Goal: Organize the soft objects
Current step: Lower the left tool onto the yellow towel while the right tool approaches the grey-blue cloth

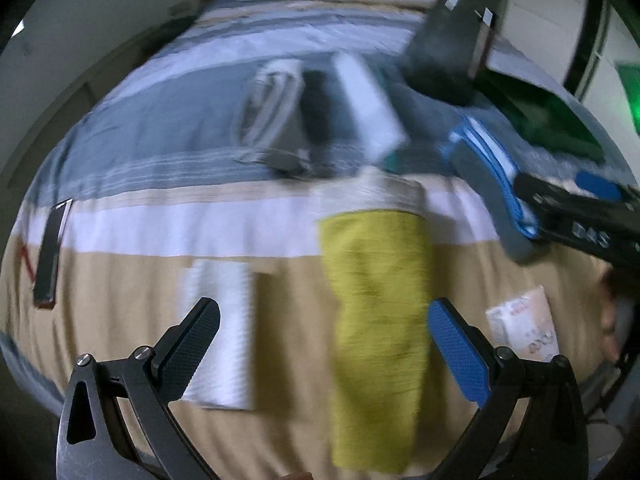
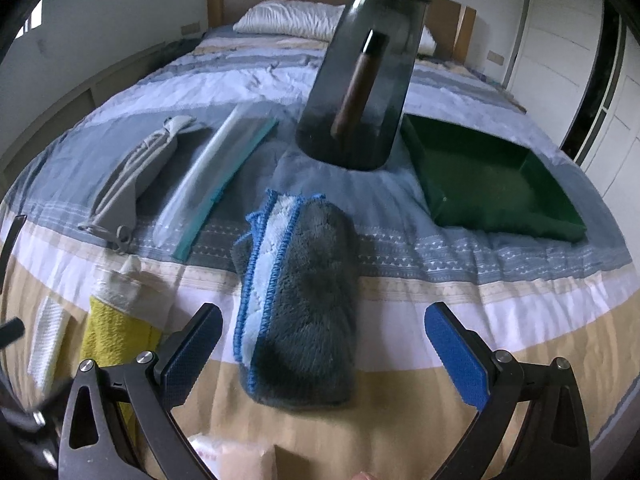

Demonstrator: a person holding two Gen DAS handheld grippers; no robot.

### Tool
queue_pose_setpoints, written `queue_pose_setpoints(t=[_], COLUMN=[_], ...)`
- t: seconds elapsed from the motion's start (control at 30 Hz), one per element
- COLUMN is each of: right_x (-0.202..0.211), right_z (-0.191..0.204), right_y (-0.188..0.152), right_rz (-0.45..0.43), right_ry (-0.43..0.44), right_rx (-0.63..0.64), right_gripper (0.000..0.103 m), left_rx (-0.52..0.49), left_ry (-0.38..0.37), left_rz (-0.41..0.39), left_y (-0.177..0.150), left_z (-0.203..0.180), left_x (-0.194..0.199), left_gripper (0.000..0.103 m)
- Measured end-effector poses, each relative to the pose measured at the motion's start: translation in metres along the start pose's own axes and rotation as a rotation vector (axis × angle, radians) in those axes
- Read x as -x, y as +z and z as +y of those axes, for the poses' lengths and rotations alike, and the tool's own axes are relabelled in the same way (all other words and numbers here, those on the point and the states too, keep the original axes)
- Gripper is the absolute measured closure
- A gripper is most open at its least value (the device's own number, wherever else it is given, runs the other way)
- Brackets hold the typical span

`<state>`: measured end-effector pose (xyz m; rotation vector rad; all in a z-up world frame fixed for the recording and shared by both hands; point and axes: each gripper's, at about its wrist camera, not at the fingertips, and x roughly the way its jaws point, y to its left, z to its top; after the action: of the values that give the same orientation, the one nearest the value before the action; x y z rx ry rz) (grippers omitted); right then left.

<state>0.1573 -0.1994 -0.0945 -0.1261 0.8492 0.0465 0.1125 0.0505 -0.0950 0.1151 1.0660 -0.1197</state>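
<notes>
A folded yellow towel (image 1: 376,308) lies on the bedspread, with a cream cloth (image 1: 384,192) at its far end and a white cloth (image 1: 224,332) to its left. My left gripper (image 1: 324,320) hovers open over them, holding nothing; this view is blurred. A fluffy grey cloth with blue edging (image 2: 304,300) lies lengthwise ahead of my right gripper (image 2: 324,328), which is open with the cloth's near end between its fingers. The same grey cloth (image 1: 488,184) and right gripper (image 1: 560,196) show at the right of the left wrist view. An empty green tray (image 2: 492,176) sits at the right.
A dark translucent container (image 2: 360,80) with a brown stick inside stands behind the grey cloth. A grey pouch (image 2: 136,172) and a clear bag with a teal edge (image 2: 216,172) lie at the left. A tissue packet (image 1: 524,328) is near the bed's front edge. Pillows (image 2: 292,20) lie at the headboard.
</notes>
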Motion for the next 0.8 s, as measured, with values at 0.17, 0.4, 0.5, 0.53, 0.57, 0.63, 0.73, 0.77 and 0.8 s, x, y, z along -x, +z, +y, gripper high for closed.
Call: queue_pose_setpoints(t=[0.17,0.4,0.5,0.53,0.57,0.63,0.73,0.77,0.8], right_x=[-0.023,-0.054,-0.066,-0.068,-0.070,-0.075,-0.083,-0.084,-0.087], right_z=[-0.007,-0.009,-0.008,-0.008,-0.008,-0.007,-0.006,-0.006,-0.005], right_y=[0.007,0.013,0.015,0.016,0.016,0.017,0.017,0.017,0.016], right_rz=[0.046,0.086,0.100,0.102,0.103,0.106,0.124,0.130,0.136], right_ry=[0.021,0.044,0.051,0.051,0.053,0.059,0.060,0.062,0.065], right_rx=[-0.011,-0.005,-0.005,-0.004,-0.004,-0.005,-0.002,-0.002,0.000], right_gripper=[0.000,0.000,0.000,0.000,0.000,0.000,0.000,0.000,0.000], left_rx=[-0.064,-0.080,-0.088,-0.088,-0.087,-0.088,-0.080,-0.076,-0.072], left_ry=[0.009,0.048,0.063,0.062,0.060,0.061,0.058,0.056,0.053], left_rz=[0.053,0.111,0.128,0.129,0.130,0.134,0.149,0.154,0.160], left_y=[0.004,0.008,0.011,0.012,0.013,0.021,0.028,0.031,0.032], left_z=[-0.019,-0.027,-0.029,-0.032,-0.032,-0.034,-0.034,-0.034,-0.033], left_x=[-0.017,-0.039,-0.048,-0.051,-0.052,-0.058,-0.067,-0.071,-0.073], left_gripper=[0.001,0.001,0.001,0.001,0.001,0.001,0.001,0.001,0.001])
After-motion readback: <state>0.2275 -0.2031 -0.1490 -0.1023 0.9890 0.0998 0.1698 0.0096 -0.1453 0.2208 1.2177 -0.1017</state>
